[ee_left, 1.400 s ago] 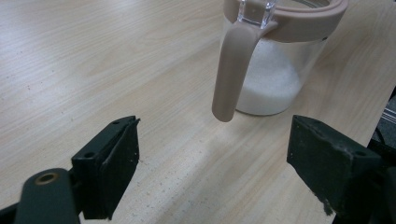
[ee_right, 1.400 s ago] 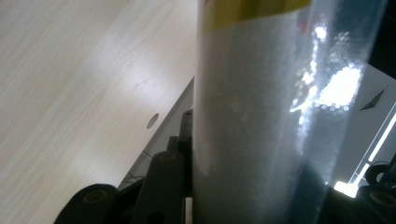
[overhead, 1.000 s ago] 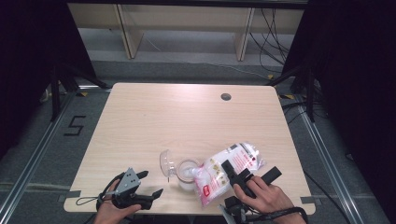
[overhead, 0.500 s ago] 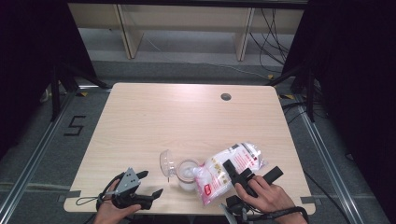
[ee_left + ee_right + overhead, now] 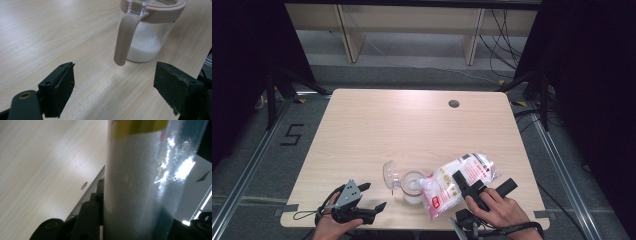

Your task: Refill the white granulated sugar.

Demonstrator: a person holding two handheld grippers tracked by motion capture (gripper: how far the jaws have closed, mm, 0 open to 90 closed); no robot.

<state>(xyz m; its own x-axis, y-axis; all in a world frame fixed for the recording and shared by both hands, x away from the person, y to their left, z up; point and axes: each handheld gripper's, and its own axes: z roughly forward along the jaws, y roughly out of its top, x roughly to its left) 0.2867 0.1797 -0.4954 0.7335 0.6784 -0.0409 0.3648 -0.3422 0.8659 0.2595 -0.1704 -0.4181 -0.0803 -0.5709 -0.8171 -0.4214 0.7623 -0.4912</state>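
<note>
High view: at the near edge of the pale wooden surface (image 5: 412, 130), the right gripper (image 5: 484, 186) has its jaws clamped on a clear plastic bag of white granules (image 5: 459, 181) with a red label. The bag is tilted, its lower corner over the mouth of a clear jar (image 5: 413, 186) that stands just left of those jaws and is partly filled with white granules. The jar's hinged lid (image 5: 389, 174) stands open on its far-left side. The person's right hand (image 5: 497, 212) grips the tool from below. Well to the left of the jar, the left gripper (image 5: 371, 197) lies low over the surface, jaws apart and holding nothing, pointing toward the jar.

Left gripper view: the two black jaws stand wide apart over bare wood. The jar (image 5: 147, 30) sits ahead of them and apart from them, nearer the right jaw, with a beige rim and a beige handle (image 5: 125, 37) hanging down its side. White granules fill its lower part.

Right gripper view: the bag (image 5: 140, 185) rises between the jaws, pressed against the left one. Its clear film shows fine white grains under a yellow band. The surface stretches away to the left of the jaws.
</note>
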